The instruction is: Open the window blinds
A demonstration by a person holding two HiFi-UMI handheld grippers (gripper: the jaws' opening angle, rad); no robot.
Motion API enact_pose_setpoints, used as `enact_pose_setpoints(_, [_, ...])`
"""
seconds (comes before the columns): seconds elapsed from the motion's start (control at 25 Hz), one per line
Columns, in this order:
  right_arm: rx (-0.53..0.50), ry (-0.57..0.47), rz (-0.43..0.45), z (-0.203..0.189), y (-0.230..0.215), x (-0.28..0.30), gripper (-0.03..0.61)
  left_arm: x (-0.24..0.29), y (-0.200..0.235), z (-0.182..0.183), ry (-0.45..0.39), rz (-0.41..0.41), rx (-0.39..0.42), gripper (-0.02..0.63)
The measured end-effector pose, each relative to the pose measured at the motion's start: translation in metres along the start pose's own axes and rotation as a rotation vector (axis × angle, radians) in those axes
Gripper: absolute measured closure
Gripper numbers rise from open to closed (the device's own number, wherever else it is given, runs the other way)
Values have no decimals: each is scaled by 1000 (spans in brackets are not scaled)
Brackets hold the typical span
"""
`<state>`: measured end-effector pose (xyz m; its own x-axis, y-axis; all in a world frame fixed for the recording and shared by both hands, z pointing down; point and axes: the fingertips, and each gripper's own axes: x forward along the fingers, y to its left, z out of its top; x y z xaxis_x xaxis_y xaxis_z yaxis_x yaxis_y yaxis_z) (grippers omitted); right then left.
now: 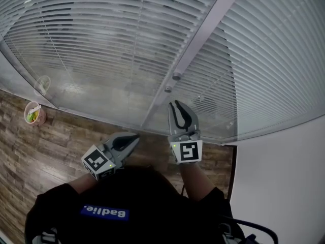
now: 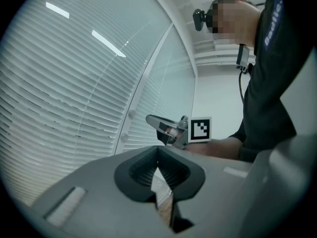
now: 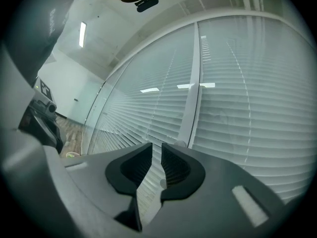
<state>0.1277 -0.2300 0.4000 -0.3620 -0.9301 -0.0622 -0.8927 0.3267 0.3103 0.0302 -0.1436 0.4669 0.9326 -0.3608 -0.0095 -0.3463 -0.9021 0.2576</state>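
Note:
White slatted blinds (image 1: 101, 44) hang closed across two window panes, with a white upright post (image 1: 203, 34) between them. Two small round knobs (image 1: 176, 77) sit low on that post. My right gripper (image 1: 176, 105) points level at the foot of the post, just below the knobs. Its jaws stand a little apart with nothing between them, and through the gap in the right gripper view (image 3: 156, 155) I see only slats and a knob (image 3: 163, 183). My left gripper (image 1: 134, 138) hangs lower and to the left, its tips together on nothing (image 2: 158, 156). No cord or wand is visible.
A paper cup (image 1: 34, 112) with something green in it stands on the wood floor (image 1: 30, 151) at the left, close to the window's base. A plain white wall (image 1: 284, 177) closes the right side. The person's dark sleeves fill the bottom of the head view.

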Motion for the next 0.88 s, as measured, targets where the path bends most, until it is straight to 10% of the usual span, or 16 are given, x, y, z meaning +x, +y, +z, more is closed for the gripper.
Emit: enact_pose_setpoints(0.88, [-349,222,-55,-14,-28,46,454,-18,-2,4,1,29,2,614])
